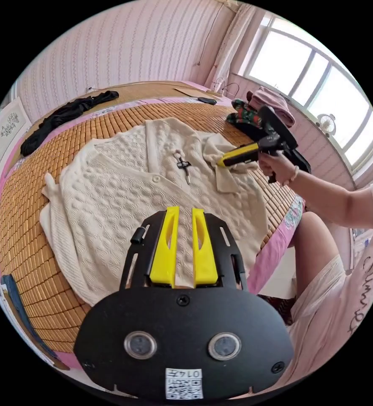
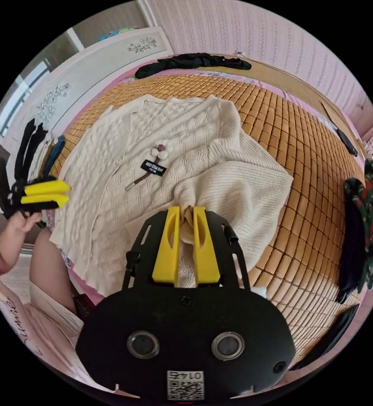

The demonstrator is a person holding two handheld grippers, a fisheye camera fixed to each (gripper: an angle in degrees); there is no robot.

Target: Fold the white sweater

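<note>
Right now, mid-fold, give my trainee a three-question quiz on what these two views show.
1. True or false: the right gripper has its jaws pinched on a sleeve of the white sweater.
2. The left gripper is: A) clamped on the hem, B) holding nothing above the sweater, C) gripping the black garment.
3. What surface does the sweater lie on?

Key
1. True; cloth is bunched between both jaws.
2. B; in the right gripper view its jaws look nearly closed, with nothing between them.
3. A bamboo mat on the bed.
</note>
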